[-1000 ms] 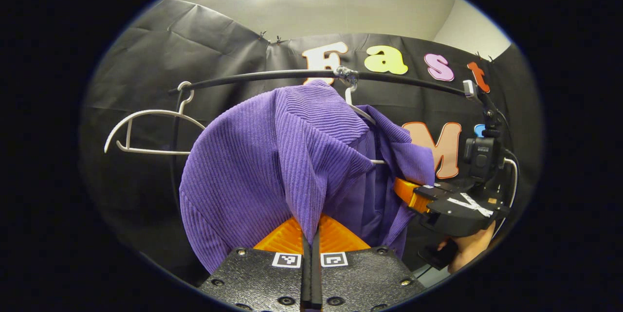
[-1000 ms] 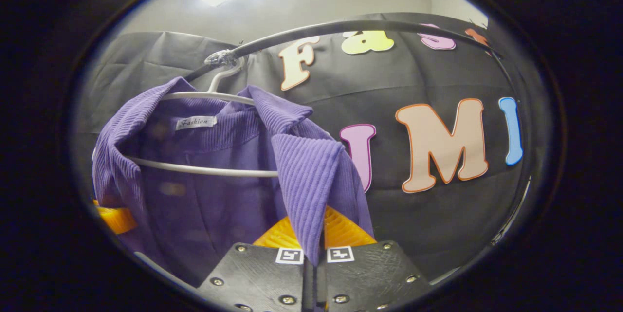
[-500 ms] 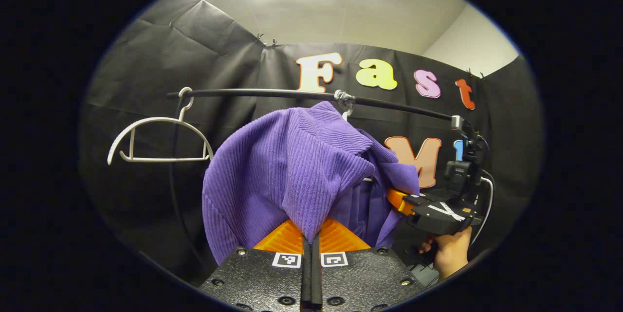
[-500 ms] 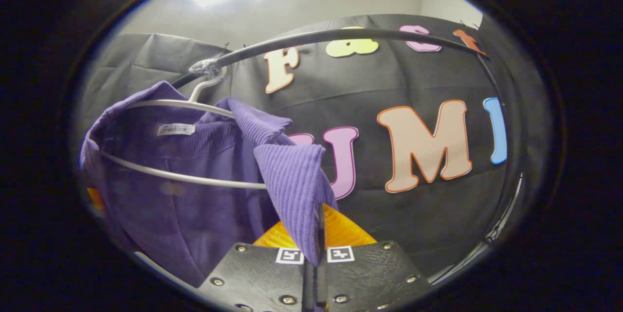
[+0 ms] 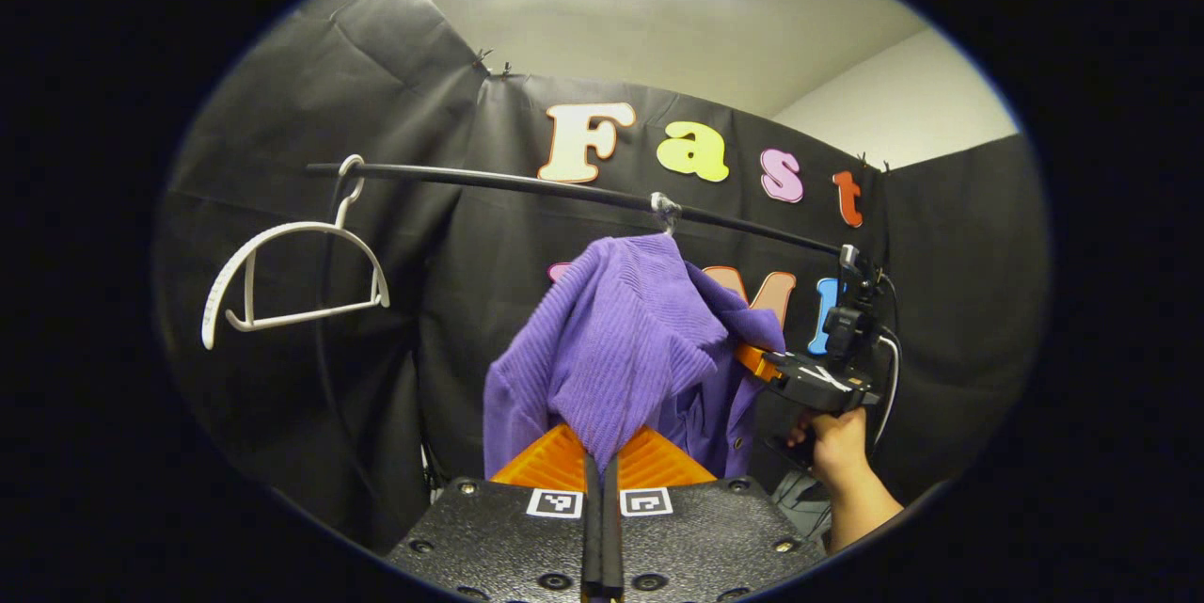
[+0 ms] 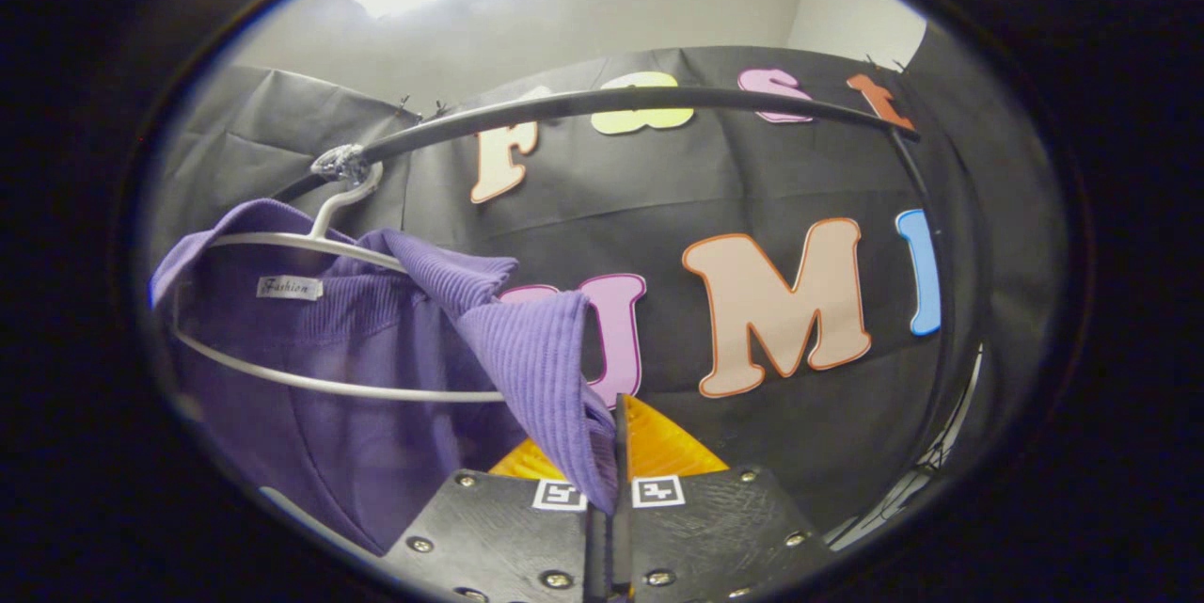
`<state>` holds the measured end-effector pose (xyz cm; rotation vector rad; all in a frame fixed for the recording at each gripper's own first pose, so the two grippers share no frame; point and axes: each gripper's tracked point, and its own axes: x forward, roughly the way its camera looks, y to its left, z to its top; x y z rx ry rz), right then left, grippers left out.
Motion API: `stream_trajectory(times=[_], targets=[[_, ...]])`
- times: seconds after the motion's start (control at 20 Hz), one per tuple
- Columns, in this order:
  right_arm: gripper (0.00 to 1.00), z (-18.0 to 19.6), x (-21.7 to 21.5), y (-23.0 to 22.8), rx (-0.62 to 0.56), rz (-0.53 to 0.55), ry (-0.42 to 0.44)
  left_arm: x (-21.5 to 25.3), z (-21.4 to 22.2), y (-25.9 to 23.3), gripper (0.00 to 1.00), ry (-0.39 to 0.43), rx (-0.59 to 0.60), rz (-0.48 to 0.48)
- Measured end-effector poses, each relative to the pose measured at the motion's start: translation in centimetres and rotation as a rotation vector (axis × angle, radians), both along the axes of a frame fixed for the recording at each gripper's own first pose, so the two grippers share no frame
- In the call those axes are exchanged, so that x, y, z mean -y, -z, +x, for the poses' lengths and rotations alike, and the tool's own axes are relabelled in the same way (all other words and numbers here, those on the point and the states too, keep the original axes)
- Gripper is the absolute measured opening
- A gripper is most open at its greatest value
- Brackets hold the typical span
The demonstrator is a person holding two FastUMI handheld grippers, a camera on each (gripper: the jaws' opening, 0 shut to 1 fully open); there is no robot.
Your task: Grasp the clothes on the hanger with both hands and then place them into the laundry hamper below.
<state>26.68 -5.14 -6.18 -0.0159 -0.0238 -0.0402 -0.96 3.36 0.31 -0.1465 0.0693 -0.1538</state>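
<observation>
Both tongs are pinched shut on the purple garment (image 5: 621, 349): the left tongs (image 5: 602, 476) clamp a fold at its near edge, and the right tongs (image 6: 611, 481) grip a corner of ribbed cloth. It still drapes over a white hanger (image 6: 310, 236) hooked on the black rail (image 5: 527, 186). To the far left hangs an empty hanger (image 5: 282, 278). A hand (image 5: 832, 438) holds the right tongs.

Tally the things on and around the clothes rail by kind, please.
Hangers: 2, one bare, one under the shirt
Purple shirt: 1
Rail: 1
Grippers: 2, left, right
Total: 6
</observation>
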Motion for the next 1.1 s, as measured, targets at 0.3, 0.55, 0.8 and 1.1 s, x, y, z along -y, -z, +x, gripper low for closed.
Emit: stream_trajectory(times=[0.3, 0.55, 0.8, 1.1], targets=[[0.08, 1.2, 1.0, -2.0, 0.040, -0.053, 0.081, -3.6, 0.1, -1.1, 0.00, -0.024, 0.004, 0.011], [0.00, 2.4, 1.4, -3.4, 0.069, -0.044, 0.121, -5.6, 0.2, -3.3, 0.00, -0.045, 0.048, 0.003], [0.03, 4.7, 1.3, -2.5, 0.039, -0.064, 0.135, -7.5, 1.3, -6.2, 0.00, -0.064, 0.117, -0.049], [0.03, 8.3, 1.6, -0.8, 0.007, -0.045, 0.136, -10.7, 3.5, -6.1, 0.00, -0.077, 0.103, -0.112]])
